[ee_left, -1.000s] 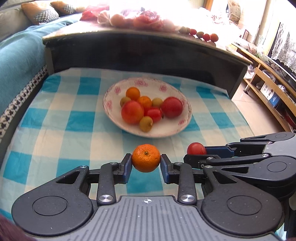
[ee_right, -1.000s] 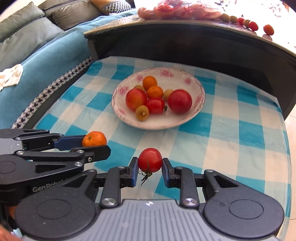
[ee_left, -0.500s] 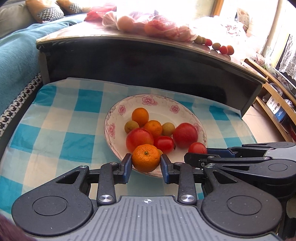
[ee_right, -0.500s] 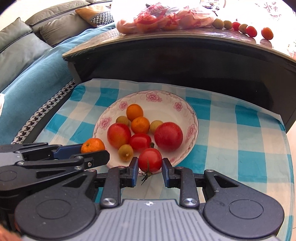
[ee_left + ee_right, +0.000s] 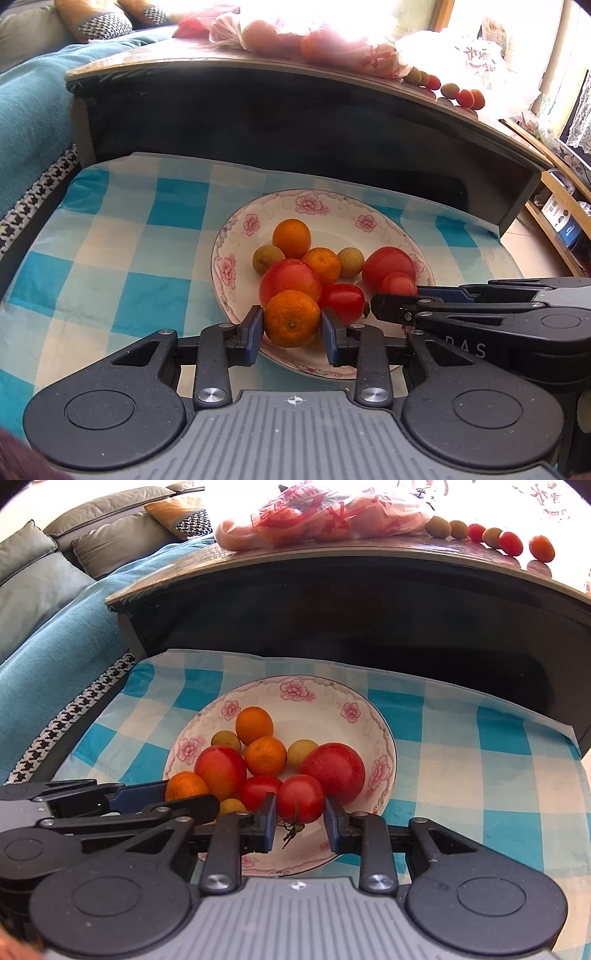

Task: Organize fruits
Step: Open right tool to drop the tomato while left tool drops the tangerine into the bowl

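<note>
A white flowered plate [image 5: 332,221] [image 5: 317,716] on the blue checked cloth holds several fruits: tomatoes, mandarins and small greenish-yellow ones. My left gripper [image 5: 291,334] is shut on a mandarin [image 5: 291,317] over the plate's near rim, close to a large tomato [image 5: 290,278]. My right gripper [image 5: 300,823] is shut on a small red tomato [image 5: 301,797] with its green stem hanging down, over the plate's near part. Each gripper shows side-on in the other's view: the right gripper [image 5: 384,308] with its tomato [image 5: 399,284], the left gripper [image 5: 192,794] with its mandarin [image 5: 184,784].
Behind the plate rises a dark table edge with a bag of fruit [image 5: 321,517] and a row of small fruits [image 5: 495,535] on top. A teal-covered sofa [image 5: 55,635] lies to the left, a wooden shelf [image 5: 554,206] to the right. The checked cloth [image 5: 480,775] surrounds the plate.
Both grippers have moved forward with their fruits, from over the cloth in front of the plate to over the plate's near rim. Their grips look the same.
</note>
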The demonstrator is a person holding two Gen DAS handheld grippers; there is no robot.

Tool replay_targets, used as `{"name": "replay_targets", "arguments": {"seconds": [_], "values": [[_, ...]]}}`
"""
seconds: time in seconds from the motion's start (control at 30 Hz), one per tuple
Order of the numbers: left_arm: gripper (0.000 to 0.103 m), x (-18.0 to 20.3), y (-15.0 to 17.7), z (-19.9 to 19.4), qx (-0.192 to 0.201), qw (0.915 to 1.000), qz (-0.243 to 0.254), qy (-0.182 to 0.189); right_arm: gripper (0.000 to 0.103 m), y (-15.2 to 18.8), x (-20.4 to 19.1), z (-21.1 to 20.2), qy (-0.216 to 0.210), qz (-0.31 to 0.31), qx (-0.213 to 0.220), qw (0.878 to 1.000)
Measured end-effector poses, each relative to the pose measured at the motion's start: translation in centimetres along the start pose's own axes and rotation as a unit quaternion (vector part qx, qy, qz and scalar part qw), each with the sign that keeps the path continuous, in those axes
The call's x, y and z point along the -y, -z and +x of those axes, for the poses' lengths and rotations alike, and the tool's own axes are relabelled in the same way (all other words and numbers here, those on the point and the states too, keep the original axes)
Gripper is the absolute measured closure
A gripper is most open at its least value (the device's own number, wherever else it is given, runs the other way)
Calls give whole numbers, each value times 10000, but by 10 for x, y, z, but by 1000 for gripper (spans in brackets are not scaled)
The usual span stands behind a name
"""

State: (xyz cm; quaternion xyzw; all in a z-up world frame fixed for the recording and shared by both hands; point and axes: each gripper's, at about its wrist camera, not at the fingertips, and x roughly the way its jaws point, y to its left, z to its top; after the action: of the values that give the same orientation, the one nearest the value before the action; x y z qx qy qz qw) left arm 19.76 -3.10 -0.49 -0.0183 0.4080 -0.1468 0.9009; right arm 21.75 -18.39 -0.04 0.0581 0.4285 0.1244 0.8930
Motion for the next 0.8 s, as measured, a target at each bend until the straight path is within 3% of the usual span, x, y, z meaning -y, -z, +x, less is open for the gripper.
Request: {"name": "replay_targets", "arguments": {"seconds": [0.57,0.8], "values": [[49,4,-8,-18,212,9997,-81,116,69,-5,12,-17,-14,418,251,9988],[42,5,-9,-39,356,9993,-73,-7,67,-5,11,-37,50,471,384,9981]]}}
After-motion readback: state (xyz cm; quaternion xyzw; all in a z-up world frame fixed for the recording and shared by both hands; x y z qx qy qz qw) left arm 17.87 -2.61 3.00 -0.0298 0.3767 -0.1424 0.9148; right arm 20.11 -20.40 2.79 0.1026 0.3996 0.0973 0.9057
